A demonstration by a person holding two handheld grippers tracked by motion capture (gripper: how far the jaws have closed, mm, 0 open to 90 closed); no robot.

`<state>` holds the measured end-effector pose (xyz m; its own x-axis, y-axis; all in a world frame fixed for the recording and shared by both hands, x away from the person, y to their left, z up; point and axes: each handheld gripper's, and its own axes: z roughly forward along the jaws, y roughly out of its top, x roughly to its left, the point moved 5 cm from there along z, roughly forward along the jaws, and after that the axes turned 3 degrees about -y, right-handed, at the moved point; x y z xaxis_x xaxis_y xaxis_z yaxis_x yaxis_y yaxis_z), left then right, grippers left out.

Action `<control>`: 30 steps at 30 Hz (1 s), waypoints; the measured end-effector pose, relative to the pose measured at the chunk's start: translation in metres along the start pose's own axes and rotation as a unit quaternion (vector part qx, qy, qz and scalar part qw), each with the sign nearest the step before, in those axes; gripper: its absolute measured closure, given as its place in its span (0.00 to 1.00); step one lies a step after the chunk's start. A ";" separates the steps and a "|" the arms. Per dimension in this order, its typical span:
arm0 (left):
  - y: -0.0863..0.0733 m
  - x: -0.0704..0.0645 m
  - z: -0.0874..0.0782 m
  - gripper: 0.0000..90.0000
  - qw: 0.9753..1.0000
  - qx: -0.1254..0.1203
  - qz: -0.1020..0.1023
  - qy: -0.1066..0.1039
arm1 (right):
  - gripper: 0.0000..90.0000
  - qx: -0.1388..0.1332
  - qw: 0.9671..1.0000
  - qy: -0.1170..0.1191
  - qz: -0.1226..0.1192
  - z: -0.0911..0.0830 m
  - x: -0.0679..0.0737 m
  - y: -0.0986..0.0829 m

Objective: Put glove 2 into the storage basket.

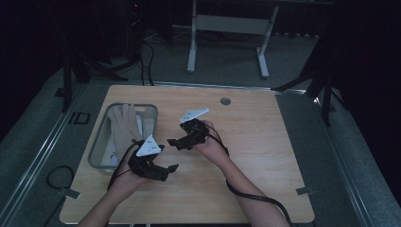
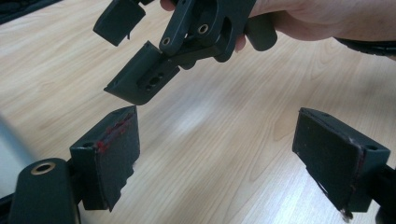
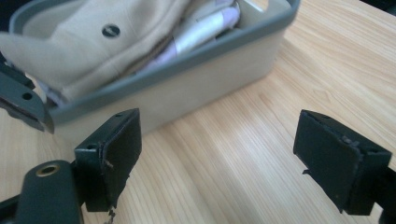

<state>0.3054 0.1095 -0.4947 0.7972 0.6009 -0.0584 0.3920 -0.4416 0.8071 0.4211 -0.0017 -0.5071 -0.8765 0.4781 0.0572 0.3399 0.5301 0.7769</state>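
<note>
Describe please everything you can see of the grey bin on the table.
The grey bin is a rectangular tub with rounded corners, a darker grey rim and paler, plastic-looking walls. It stands upright on the left part of the wooden table, open at the top. A beige glove lies in it, over pale, whitish items I cannot identify. In the right gripper view the glove drapes over one end of the rim. The left gripper hovers just beside the bin; contact is unclear.
</note>
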 end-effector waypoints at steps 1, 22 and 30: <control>0.000 0.000 0.000 0.17 1.000 0.000 0.000 0.000 | 0.17 0.000 1.000 0.000 0.000 0.000 0.000 0.000; -0.016 -0.027 0.052 0.17 0.999 0.008 0.015 -0.051 | 0.17 0.003 1.000 0.001 0.026 -0.025 -0.018 -0.077; -0.021 -0.035 0.066 0.17 0.997 0.008 0.020 -0.068 | 0.16 0.009 1.000 -0.001 0.027 -0.032 -0.023 -0.103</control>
<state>0.3001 0.0538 -0.5482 0.8664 0.4879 -0.1064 0.3651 -0.4737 0.8014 0.3951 -0.0894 -0.5678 -0.8559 0.5080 0.0964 0.3921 0.5162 0.7614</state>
